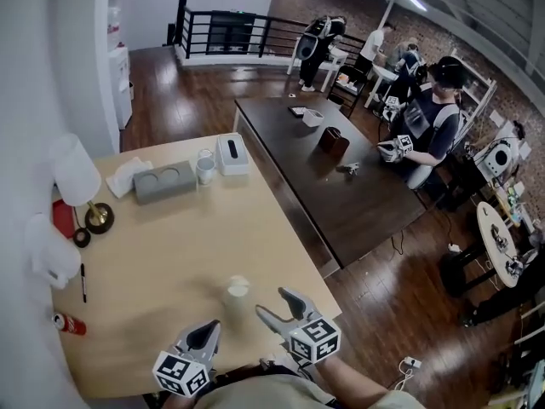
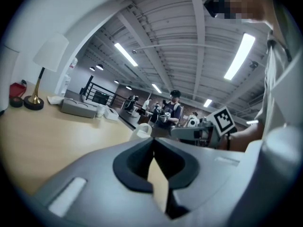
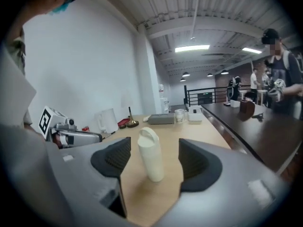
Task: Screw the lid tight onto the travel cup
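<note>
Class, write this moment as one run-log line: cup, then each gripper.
travel cup: upright on table, lid on top | left gripper: shut, empty | right gripper: open, aimed at cup, not touching

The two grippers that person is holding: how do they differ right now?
The left gripper is shut, jaws together; the right gripper stands wide open. The left gripper has nothing between its jaws, while the right gripper is aimed at the white travel cup without touching it. Both are grey and carry a marker cube.
</note>
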{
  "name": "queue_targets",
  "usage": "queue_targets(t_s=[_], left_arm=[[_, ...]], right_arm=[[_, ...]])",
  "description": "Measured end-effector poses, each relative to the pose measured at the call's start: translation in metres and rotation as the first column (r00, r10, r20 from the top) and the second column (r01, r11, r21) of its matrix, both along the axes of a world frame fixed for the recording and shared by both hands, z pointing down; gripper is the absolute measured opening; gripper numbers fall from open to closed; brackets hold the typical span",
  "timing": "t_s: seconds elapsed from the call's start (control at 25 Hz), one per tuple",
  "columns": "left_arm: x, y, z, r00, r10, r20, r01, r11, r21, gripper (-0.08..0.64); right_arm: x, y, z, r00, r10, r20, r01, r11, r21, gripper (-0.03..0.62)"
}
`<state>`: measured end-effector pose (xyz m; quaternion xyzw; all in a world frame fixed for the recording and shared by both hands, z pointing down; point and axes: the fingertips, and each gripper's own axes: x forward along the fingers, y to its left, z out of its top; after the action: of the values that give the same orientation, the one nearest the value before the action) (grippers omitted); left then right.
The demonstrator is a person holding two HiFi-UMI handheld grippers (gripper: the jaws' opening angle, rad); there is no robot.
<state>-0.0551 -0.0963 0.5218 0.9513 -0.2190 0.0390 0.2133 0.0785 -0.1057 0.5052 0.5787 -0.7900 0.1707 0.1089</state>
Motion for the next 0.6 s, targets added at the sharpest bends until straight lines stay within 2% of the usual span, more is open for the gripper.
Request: queue_targets(t_s=[0.12,0.16,0.28,0.32,0.4,0.52,0.6], left_arm=[[0.007,0.012,-0.008,1.000,0.014,0.008,-0.014,1.000,0.019,0.003],[0.009,0.017,-0.012,1.000,0.012,0.012,-0.012,1.000,0.027,0.002],[0.021,0.034,-0.021,1.000,-0.015,0.024,0.013,0.999,0.050,0.002],[0.026,0.040,-0.025,0.999,-0.029,0.026,0.027,0.998,0.062,0.003],[0.036,0.054,-0.031,0.997,-0.066,0.035,0.062,0.994,0.094,0.002],[0.060,0.079,-0.039,0.990,-0.127,0.053,0.119,0.984,0.135,0.002],[0.081,0.103,-0.047,0.985,-0.169,0.042,0.163,0.979,0.121,0.002]], right_arm=[[0.013,0.018,-0.015,0.992,0.069,0.102,-0.074,0.996,0.043,0.311],[0.017,0.024,-0.020,0.988,0.082,0.131,-0.091,0.994,0.061,0.288],[0.026,0.041,-0.033,0.980,0.092,0.178,-0.112,0.987,0.111,0.122],[0.027,0.047,-0.036,0.980,0.082,0.179,-0.105,0.987,0.124,0.065],[0.028,0.060,-0.042,0.985,0.042,0.167,-0.068,0.986,0.153,0.005],[0.029,0.086,-0.052,0.989,-0.044,0.140,0.016,0.980,0.196,0.002],[0.033,0.109,-0.055,0.987,-0.105,0.125,0.077,0.975,0.210,0.002]])
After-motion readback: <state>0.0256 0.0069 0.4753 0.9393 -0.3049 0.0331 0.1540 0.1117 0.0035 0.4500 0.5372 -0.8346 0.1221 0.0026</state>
